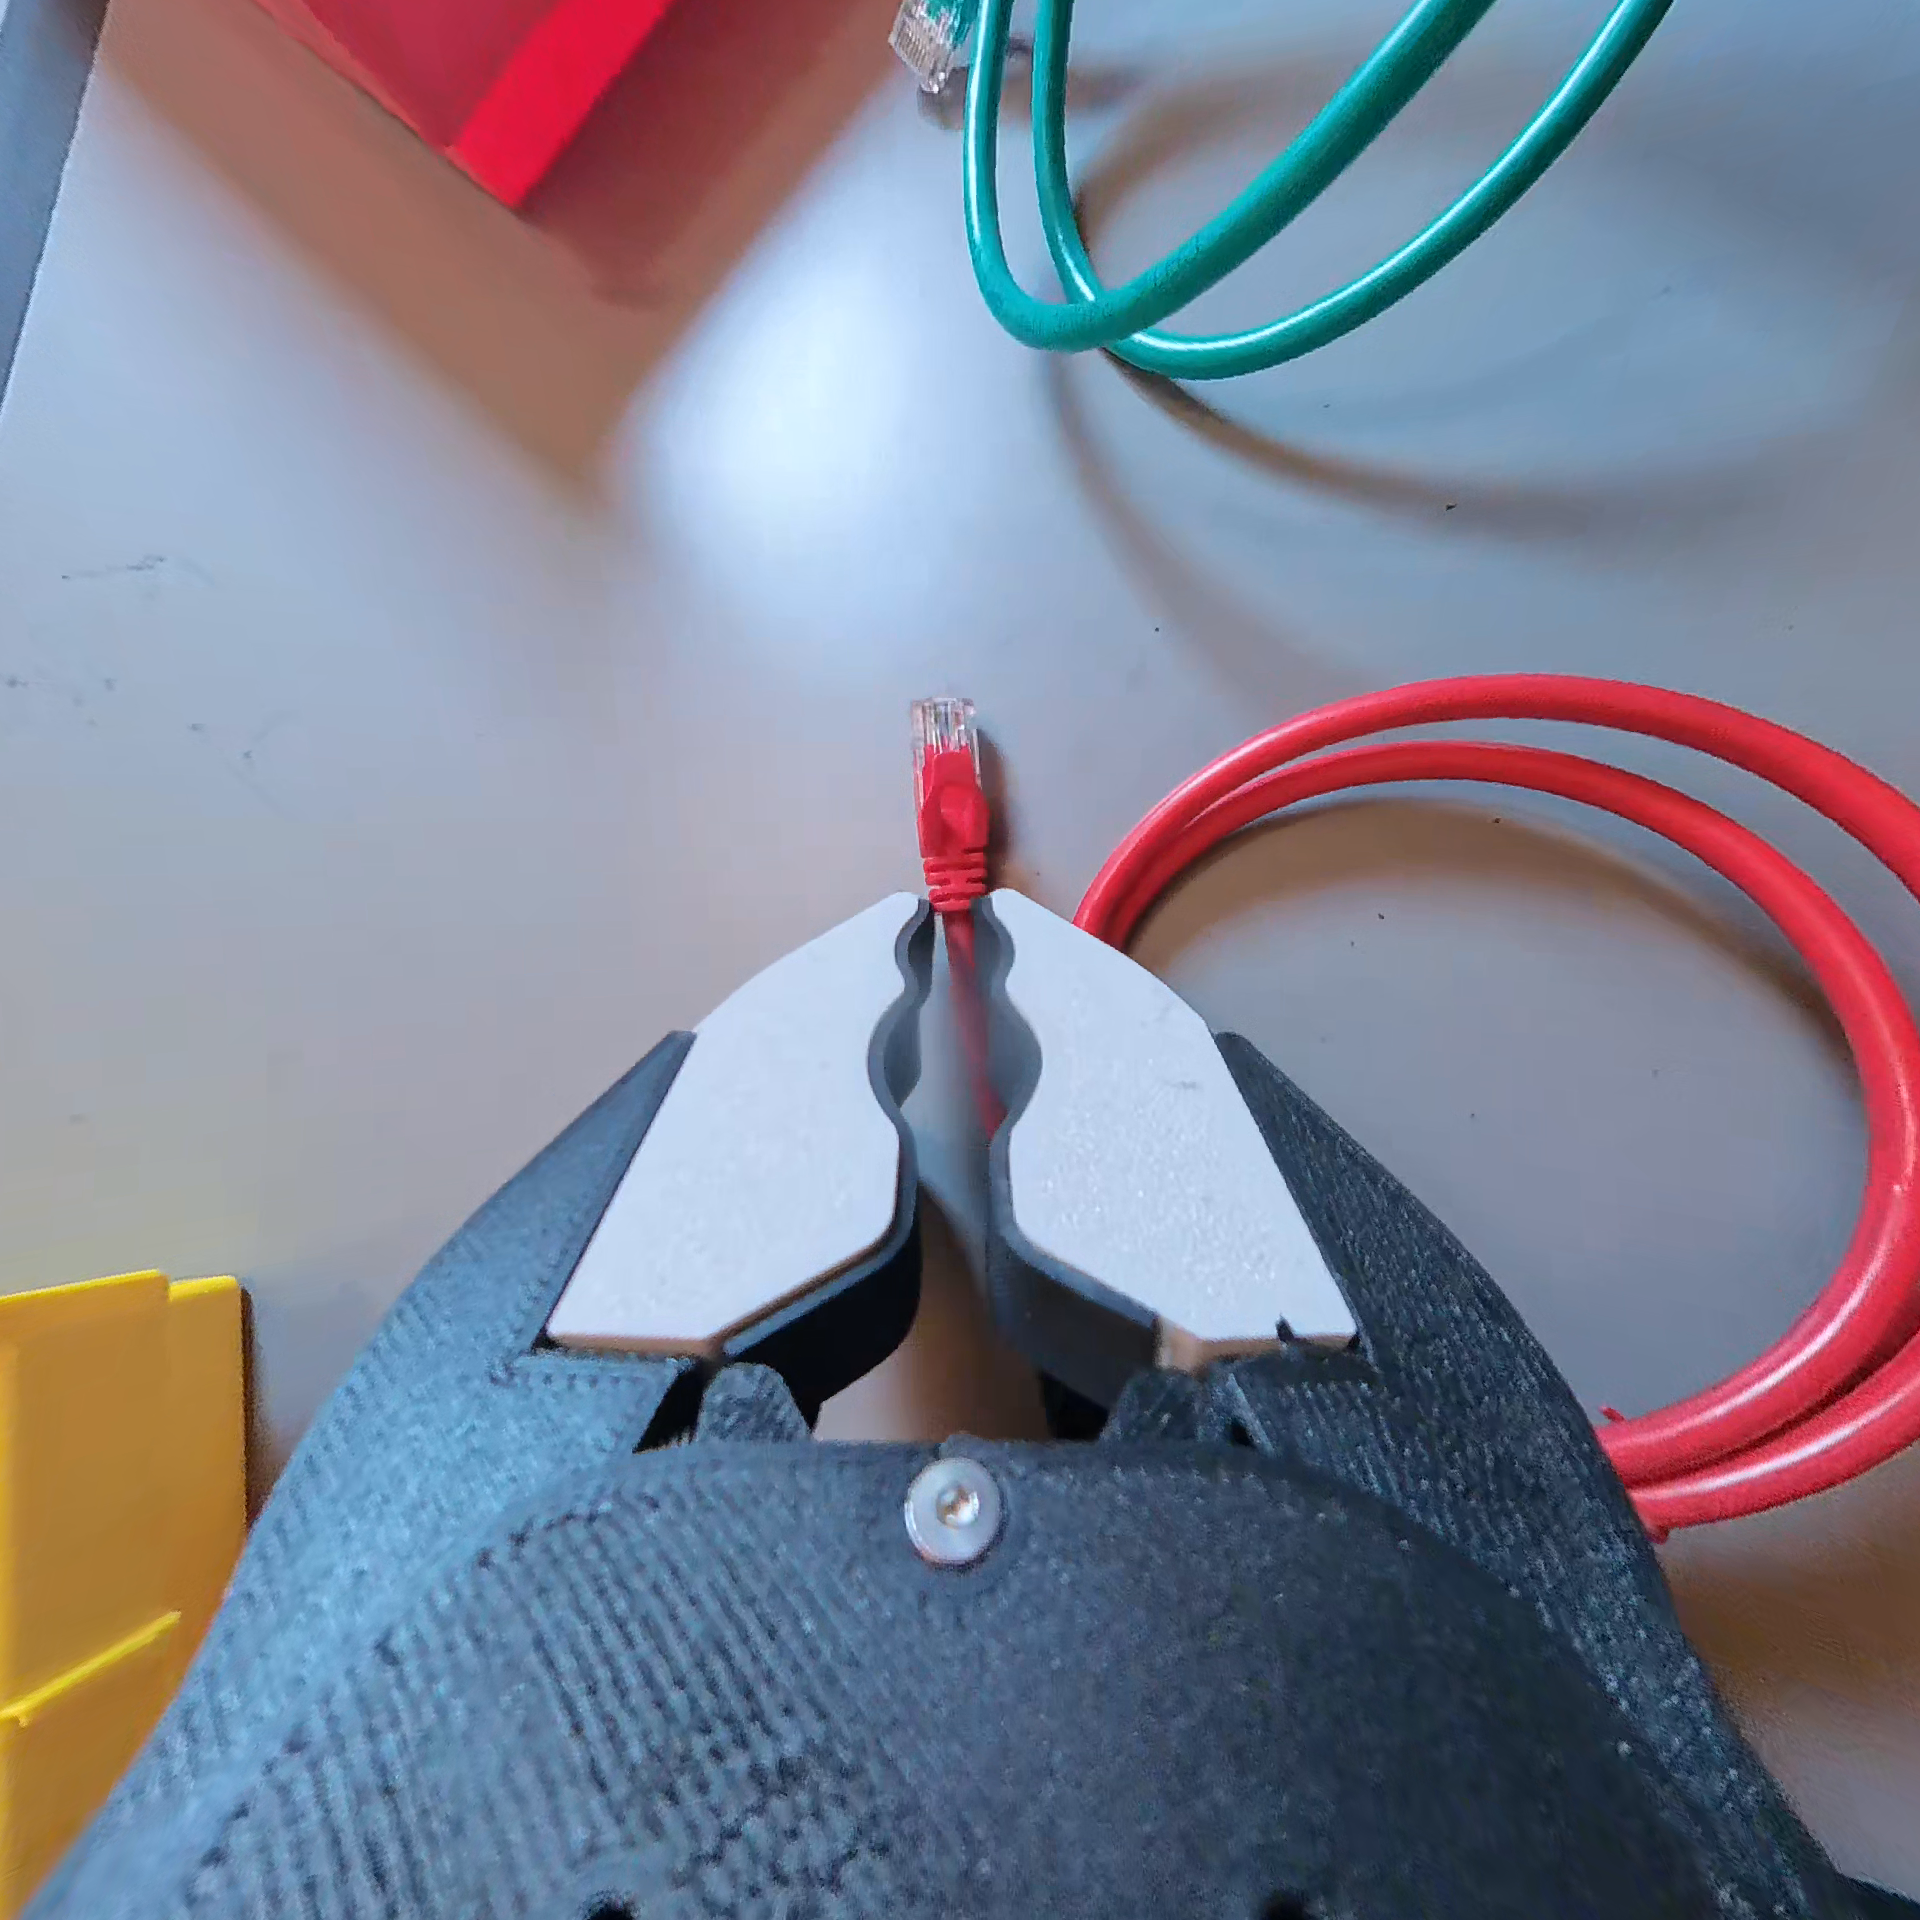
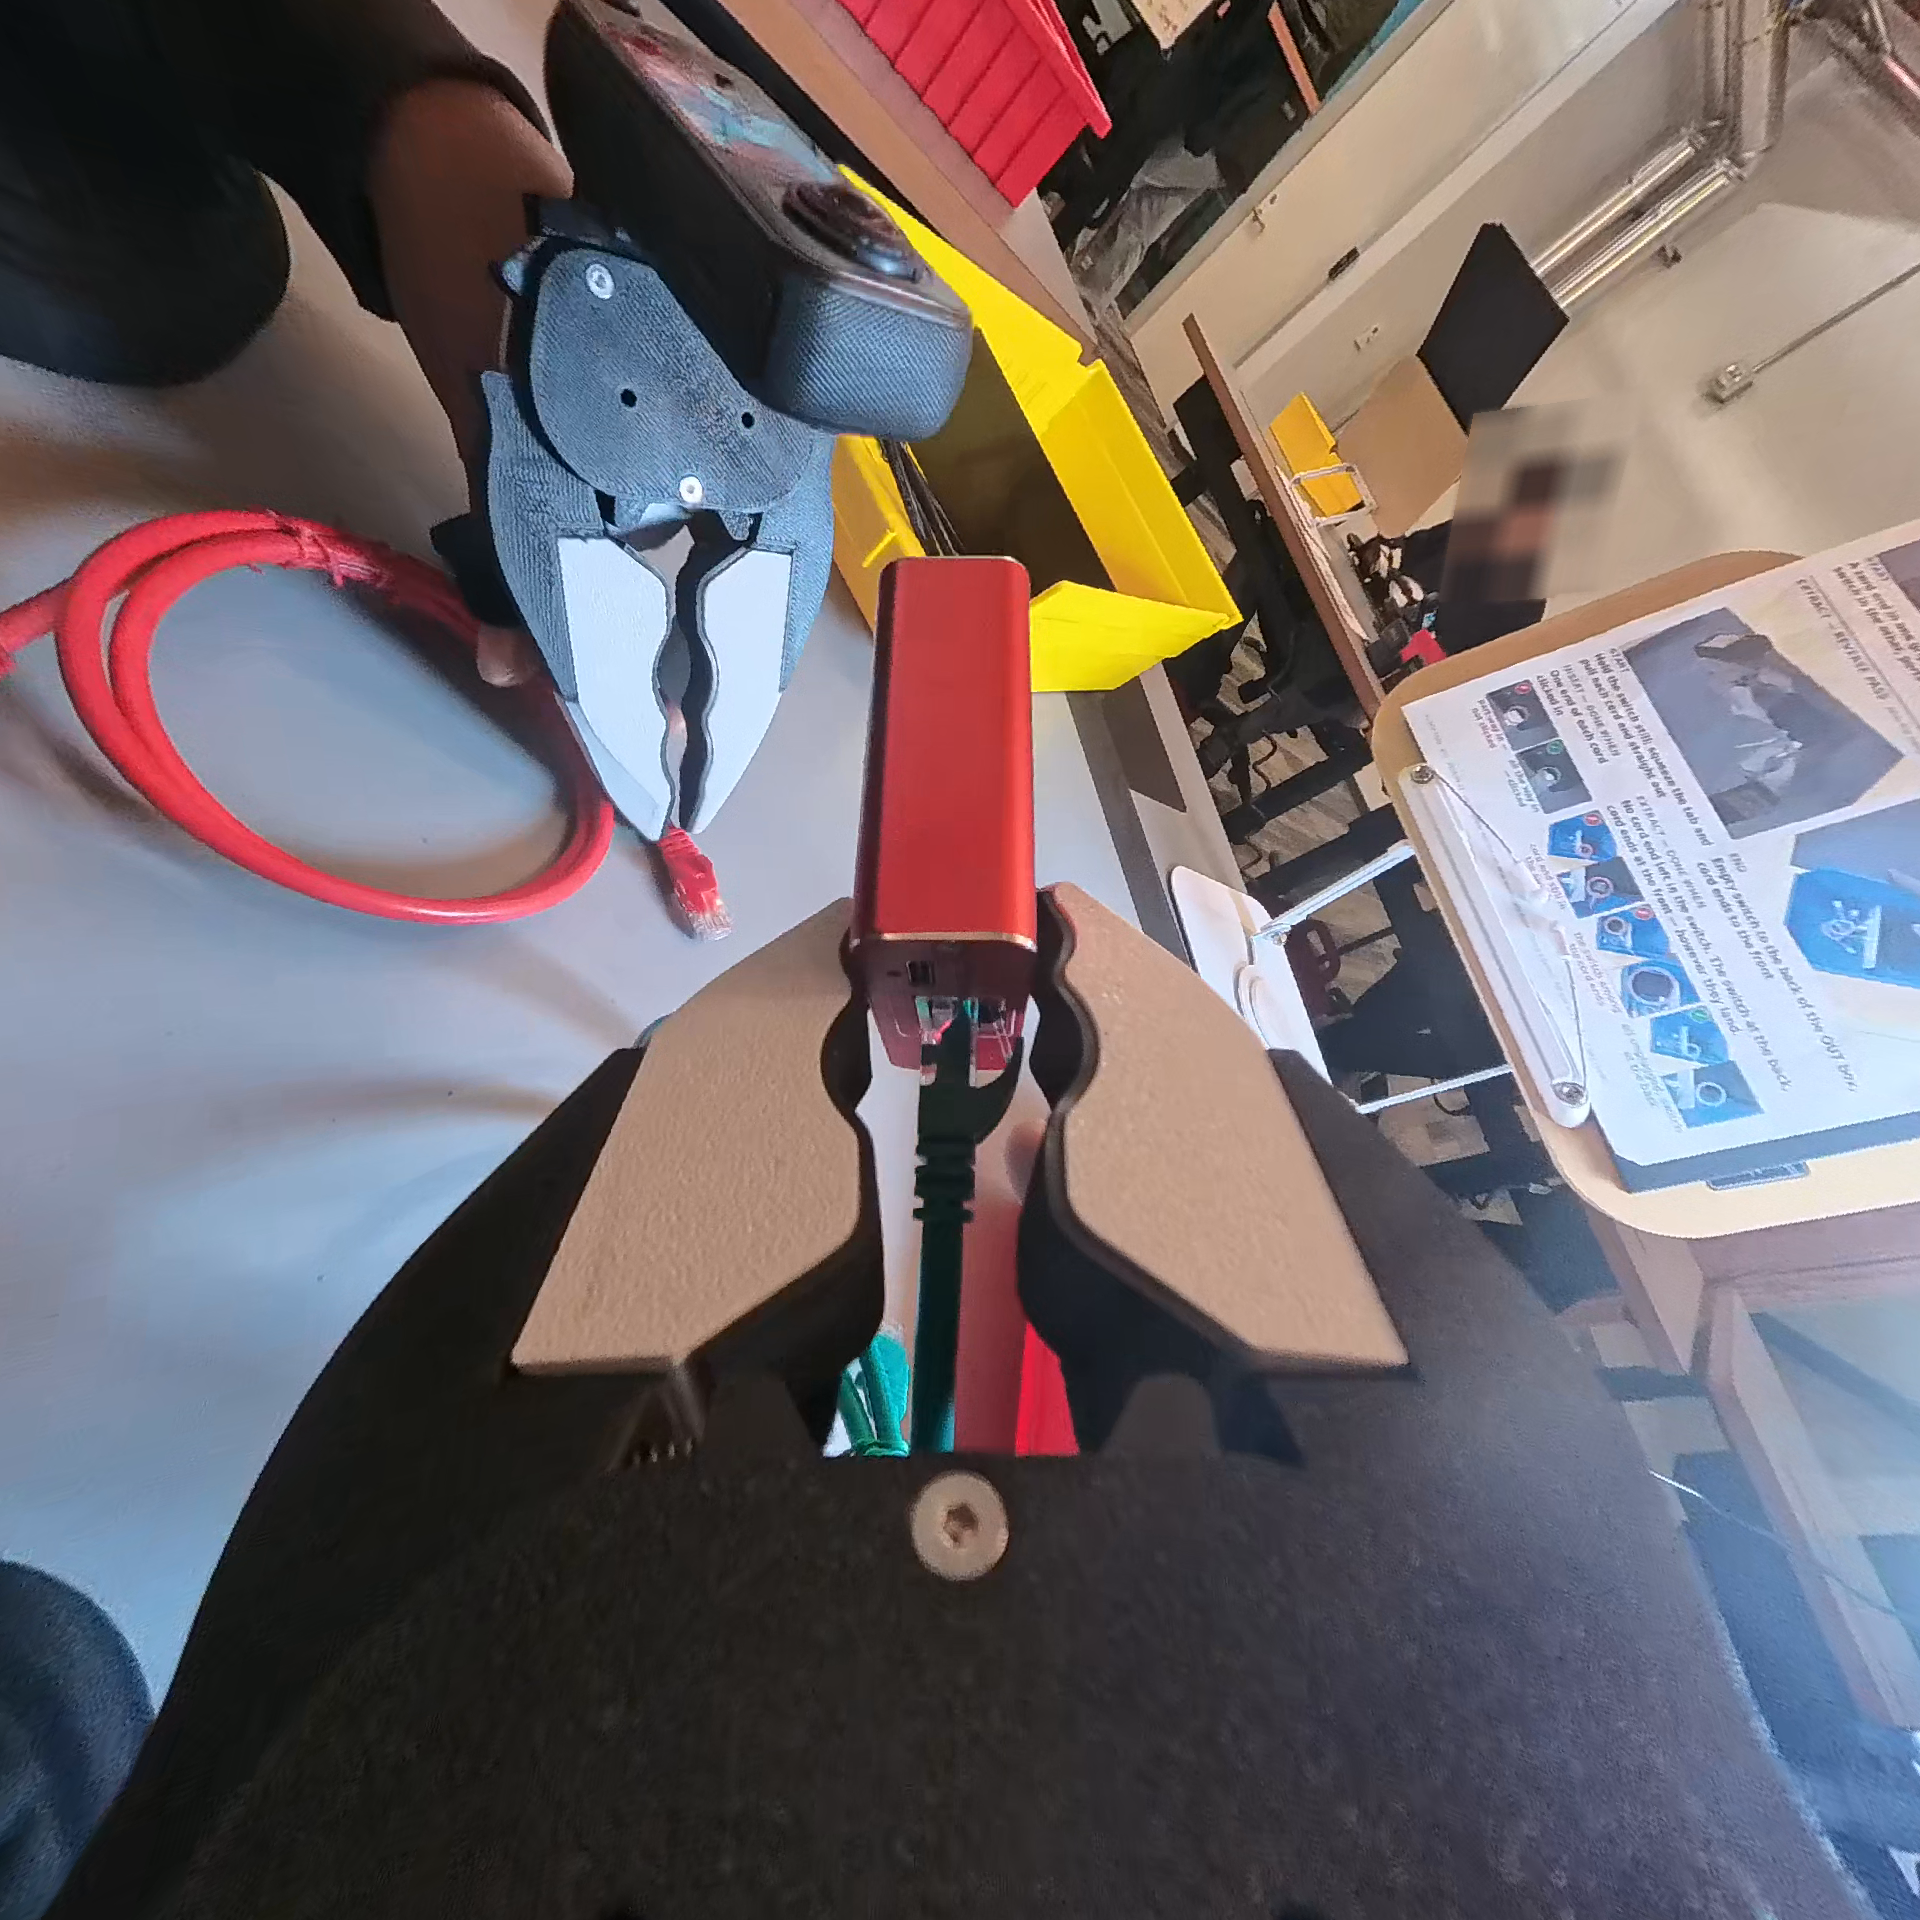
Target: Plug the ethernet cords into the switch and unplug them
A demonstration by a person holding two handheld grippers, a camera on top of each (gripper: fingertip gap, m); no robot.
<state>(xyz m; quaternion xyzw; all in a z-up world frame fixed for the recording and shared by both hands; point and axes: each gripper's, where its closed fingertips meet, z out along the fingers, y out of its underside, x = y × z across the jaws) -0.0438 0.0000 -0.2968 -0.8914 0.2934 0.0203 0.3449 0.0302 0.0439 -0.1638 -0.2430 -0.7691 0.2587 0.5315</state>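
Left wrist view: red cord's plug (image 1: 948, 790) lengthwise beyond clamped jaws.

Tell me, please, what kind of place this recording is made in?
Probably a lab or workshop with office desks. The grey worktable carries a yellow parts bin and a red storage bin; an illustrated instruction sheet stands beside it, and desks with chairs and metal ducting fill the background.
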